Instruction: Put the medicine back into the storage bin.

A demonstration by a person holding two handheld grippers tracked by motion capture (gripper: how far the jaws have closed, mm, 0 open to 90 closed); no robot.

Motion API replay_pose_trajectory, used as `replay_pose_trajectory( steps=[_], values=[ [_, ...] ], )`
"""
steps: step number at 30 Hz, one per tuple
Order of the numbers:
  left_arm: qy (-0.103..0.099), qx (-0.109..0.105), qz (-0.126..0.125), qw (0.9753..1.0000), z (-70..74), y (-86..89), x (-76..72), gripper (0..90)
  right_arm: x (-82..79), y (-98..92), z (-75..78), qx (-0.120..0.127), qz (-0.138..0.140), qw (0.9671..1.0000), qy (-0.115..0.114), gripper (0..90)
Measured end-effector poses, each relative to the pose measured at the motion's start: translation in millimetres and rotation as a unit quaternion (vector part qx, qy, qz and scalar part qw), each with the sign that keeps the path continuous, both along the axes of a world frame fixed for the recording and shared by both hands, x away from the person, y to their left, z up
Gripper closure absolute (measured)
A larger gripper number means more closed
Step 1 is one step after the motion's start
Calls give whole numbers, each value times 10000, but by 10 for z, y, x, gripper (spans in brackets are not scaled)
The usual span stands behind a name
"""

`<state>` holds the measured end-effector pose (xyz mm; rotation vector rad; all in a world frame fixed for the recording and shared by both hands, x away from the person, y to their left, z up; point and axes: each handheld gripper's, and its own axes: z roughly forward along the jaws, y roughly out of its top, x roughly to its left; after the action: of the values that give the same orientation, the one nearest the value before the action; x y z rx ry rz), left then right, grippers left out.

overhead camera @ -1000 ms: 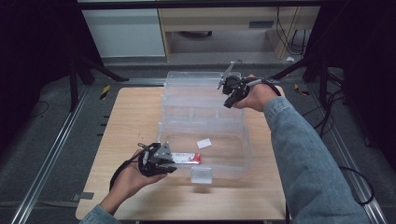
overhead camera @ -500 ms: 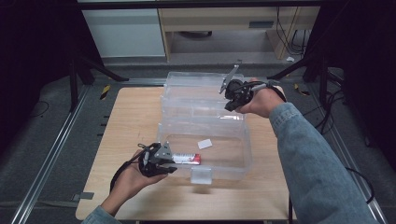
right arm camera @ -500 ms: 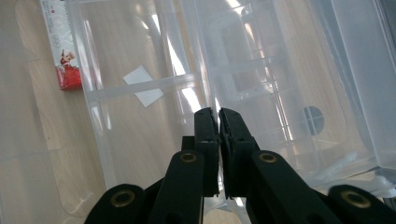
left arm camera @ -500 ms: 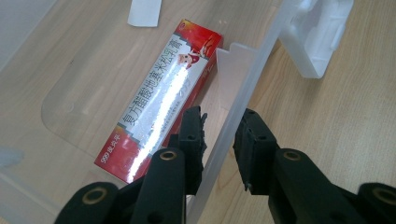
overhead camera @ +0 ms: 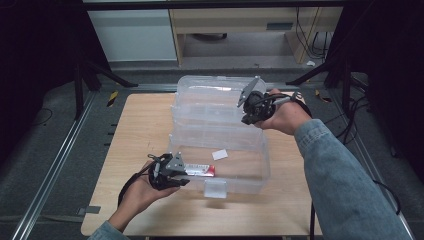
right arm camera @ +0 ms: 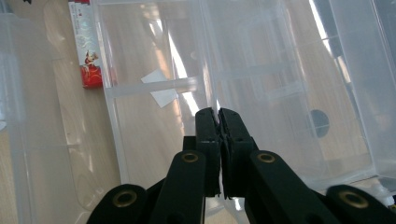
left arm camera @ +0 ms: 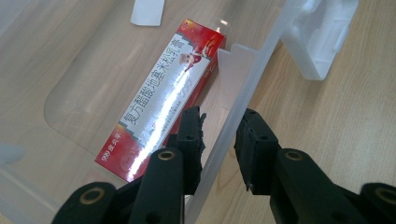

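The left gripper [overhead camera: 182, 176] sits low at the near-left corner of a clear plastic box [overhead camera: 220, 150] that stands on the wooden bench [overhead camera: 135, 140]. In the left gripper view its 2 jaws are spread and straddle the box's near wall [left arm camera: 243, 100]: 1 jaw is inside the box, the other outside, and the wall runs up between them. I cannot tell whether either pad touches the wall. Just beyond the inside jaw, on the box floor, lies a red and white carton [left arm camera: 163, 98] printed with Chinese characters; its near end is beside that jaw's tip. Farther ahead of the gripper a small white slip [left arm camera: 147, 11] lies flat on the box floor. Off to the outer side of the outside jaw, the box's translucent latch [left arm camera: 322, 35] hangs from the front wall over the bench.

The right gripper [overhead camera: 248, 110] is held higher, at the far-right side of the box, against the raised clear tray tiers. In the right gripper view its jaws are pressed together on a thin clear edge of the tray [right arm camera: 261, 84], which rises directly from between the tips [right arm camera: 218, 114]. Beyond and below those tips the carton [right arm camera: 86, 44] and the white slip [right arm camera: 161, 91] show through the clear plastic, well apart from this gripper.
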<state>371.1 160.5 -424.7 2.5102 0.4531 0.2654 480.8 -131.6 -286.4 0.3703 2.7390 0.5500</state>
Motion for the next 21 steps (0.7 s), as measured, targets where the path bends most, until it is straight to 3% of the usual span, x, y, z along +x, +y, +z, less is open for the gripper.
replay_pose_trajectory(
  steps=[21],
  values=[
    [-46,12,-8,10000,-3,-10,-11,705,-253,-22,8,4,151,9999,-71,886]
  ],
)
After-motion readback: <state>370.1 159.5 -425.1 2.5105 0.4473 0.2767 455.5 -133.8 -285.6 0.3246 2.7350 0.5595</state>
